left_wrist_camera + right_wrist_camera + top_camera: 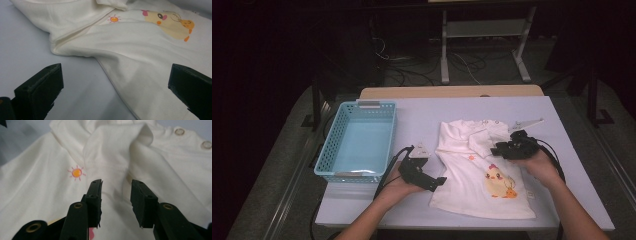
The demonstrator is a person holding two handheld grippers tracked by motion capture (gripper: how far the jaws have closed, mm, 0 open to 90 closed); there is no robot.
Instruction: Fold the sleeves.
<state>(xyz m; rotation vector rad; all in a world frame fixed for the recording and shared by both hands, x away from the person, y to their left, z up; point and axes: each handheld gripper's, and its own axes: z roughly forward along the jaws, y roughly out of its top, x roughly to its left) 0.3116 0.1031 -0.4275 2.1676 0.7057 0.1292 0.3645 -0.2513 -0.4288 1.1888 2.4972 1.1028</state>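
Note:
A white child's shirt (pixel 462 192) with a yellow chick print (pixel 499 182) lies flat on the pale table (pixel 422 120). One sleeve is folded over onto the chest (pixel 117 142), next to a small orange sun (pixel 76 172). My right gripper (pixel 496 149) hovers over that fold; its jaws (pixel 116 192) stand a little apart with no cloth pinched between them. My left gripper (pixel 438 182) rests at the shirt's left edge, near the hem. Its jaws (pixel 115 82) are wide open over the table and the shirt's side seam (pixel 140 57).
A light blue plastic basket (pixel 329 150) with nothing in it stands at the table's left side, close to my left hand. Beyond the far table edge are a metal frame (pixel 444 50) and cables on a dark floor. Bare table lies right of the shirt.

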